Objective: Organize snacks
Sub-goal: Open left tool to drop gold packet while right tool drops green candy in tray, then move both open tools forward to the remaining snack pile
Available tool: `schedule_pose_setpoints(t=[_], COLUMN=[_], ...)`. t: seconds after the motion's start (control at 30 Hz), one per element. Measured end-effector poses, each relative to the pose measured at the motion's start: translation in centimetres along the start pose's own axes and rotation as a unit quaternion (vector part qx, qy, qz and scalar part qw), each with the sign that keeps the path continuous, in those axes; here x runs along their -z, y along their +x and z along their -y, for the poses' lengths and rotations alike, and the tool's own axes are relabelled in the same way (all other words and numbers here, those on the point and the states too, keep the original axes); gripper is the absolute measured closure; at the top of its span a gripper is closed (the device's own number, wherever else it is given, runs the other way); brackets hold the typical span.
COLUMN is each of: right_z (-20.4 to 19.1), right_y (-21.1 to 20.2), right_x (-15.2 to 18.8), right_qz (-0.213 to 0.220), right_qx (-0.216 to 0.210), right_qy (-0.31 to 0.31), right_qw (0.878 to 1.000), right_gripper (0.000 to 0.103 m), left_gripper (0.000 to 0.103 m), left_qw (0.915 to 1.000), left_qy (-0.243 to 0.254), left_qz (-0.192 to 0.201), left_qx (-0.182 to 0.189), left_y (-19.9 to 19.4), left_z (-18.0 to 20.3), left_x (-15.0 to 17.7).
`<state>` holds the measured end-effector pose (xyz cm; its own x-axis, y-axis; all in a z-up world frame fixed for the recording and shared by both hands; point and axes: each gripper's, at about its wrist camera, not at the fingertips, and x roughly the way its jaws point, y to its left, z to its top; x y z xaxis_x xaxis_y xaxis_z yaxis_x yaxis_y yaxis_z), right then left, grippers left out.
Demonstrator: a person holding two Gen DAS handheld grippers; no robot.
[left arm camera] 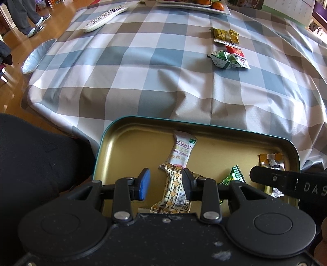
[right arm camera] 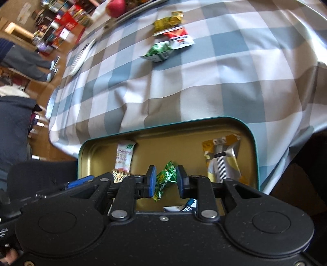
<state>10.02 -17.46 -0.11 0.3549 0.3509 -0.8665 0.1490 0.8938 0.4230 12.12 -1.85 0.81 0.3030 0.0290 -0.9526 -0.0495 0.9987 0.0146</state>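
Observation:
A teal tin with a gold inside (left arm camera: pixel 130 131) (right arm camera: pixel 98 143) sits at the table's near edge. In it lie a white hawthorn bar (left arm camera: pixel 183 151) (right arm camera: pixel 123 157), a brown patterned bar (left arm camera: pixel 173 194), a green candy packet (left arm camera: pixel 233 177) (right arm camera: pixel 165 180) and a gold and silver packet (left arm camera: pixel 270 160) (right arm camera: pixel 222 157). My left gripper (left arm camera: pixel 165 184) is open over the brown bar. My right gripper (right arm camera: pixel 165 182) is open, its jaws either side of the green packet, apart from it. A green pouch (left arm camera: pixel 226 60) (right arm camera: pixel 159 51), a red and white packet (left arm camera: pixel 238 52) (right arm camera: pixel 180 37) and a yellow-green packet (left arm camera: pixel 223 34) (right arm camera: pixel 167 21) lie farther out on the checked cloth.
A white remote (left arm camera: pixel 104 18) (right arm camera: pixel 81 56) lies far left. A tray of fruit (left arm camera: pixel 192 6) stands at the back, with a red apple (right arm camera: pixel 115 7) on it. A person's legs (left arm camera: pixel 30 18) stand on the wooden floor at left. The cloth hangs over the table edge.

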Motion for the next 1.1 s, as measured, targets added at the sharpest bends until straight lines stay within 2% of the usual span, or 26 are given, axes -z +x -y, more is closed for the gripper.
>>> schedule_pose_setpoints(t=[0.17, 0.37, 0.57, 0.77, 1.1], right_z=[0.1, -0.3, -1.6, -3.3, -4.2], right_y=[0.3, 0.8, 1.0, 0.7, 0.2], right_x=[0.0, 0.0, 0.3, -0.7, -5.3], right_qz=[-0.005, -0.002, 0.012, 0.02, 0.037], right_qx=[0.012, 0.059, 0.107, 0.13, 0.159], right_qy=[0.0, -0.009, -0.053, -0.098, -0.115], right_qw=[1.0, 0.998, 0.993, 0.986, 0.98], right_gripper=[0.069, 0.069, 0.069, 0.069, 0.069], left_gripper=[0.068, 0.068, 0.068, 0.068, 0.068], left_qw=[1.0, 0.9999, 0.9994, 0.9982, 0.9931], left_qy=[0.009, 0.012, 0.022, 0.033, 0.048], left_qz=[0.003, 0.01, 0.024, 0.049, 0.105], left_qx=[-0.003, -0.005, -0.009, -0.01, -0.02], left_y=[0.3, 0.8, 1.0, 0.2, -1.3], left_z=[0.3, 0.2, -0.1, -0.2, 0.8], left_x=[-0.2, -1.3, -3.6, -6.8, -14.1])
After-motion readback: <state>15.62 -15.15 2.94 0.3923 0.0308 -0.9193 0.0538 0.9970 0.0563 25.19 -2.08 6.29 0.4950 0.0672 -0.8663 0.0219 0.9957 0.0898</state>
